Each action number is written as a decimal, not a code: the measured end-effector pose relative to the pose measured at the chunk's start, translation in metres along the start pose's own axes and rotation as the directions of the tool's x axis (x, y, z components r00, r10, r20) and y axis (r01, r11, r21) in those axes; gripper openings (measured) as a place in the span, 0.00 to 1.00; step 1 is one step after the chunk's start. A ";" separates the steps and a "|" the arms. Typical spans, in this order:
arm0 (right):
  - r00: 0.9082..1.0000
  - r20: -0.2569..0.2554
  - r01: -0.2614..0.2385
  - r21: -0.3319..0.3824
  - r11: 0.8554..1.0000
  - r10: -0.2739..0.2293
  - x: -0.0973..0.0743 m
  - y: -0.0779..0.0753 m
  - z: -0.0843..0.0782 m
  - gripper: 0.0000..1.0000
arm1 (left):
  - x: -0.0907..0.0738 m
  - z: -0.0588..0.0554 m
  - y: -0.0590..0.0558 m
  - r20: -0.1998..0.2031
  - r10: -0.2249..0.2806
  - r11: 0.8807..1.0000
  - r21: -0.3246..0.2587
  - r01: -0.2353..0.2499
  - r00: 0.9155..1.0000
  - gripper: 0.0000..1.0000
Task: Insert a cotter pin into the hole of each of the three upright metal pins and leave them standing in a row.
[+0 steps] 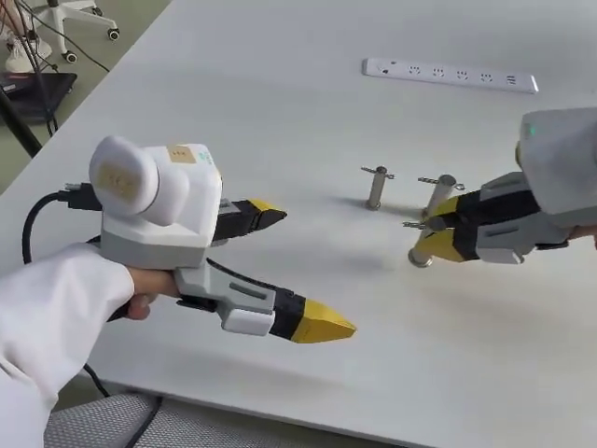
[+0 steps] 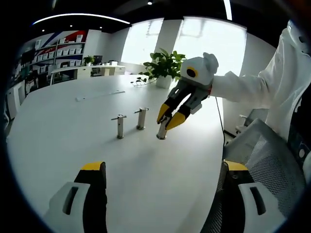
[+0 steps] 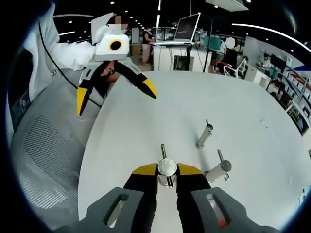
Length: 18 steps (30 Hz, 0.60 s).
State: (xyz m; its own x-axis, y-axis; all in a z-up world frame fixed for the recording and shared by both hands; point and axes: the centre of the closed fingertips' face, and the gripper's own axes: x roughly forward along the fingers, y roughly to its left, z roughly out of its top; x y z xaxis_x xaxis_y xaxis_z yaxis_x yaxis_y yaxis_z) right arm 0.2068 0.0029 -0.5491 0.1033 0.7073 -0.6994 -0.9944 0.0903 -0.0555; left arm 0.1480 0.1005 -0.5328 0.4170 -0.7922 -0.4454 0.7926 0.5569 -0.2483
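Head view, left claw (image 1: 314, 272) spread over open table (image 1: 280, 112) near edge, right claw (image 1: 434, 231) pinching metal pin (image 1: 422, 257)

Nearest pin (image 1: 420, 258) partly behind fingers (image 1: 450, 207)

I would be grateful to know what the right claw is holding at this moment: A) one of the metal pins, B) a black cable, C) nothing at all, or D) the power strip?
A: in the right gripper view, the right claw has its yellow tips closed against both sides of a metal pin.
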 end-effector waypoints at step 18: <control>0.995 -0.003 0.096 0.055 0.994 -0.096 -0.040 -0.068 -0.049 0.08 | 0.008 0.006 -0.011 -0.003 -0.023 1.000 -0.020 0.023 1.000 0.99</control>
State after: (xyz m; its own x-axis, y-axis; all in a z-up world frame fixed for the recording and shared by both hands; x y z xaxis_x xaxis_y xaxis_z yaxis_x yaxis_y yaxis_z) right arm 0.2689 -0.0655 -0.5523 0.1980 0.6935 -0.6927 -0.9771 0.1960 -0.0832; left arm 0.1451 0.0865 -0.5281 0.3974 -0.8038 -0.4427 0.7930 0.5436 -0.2752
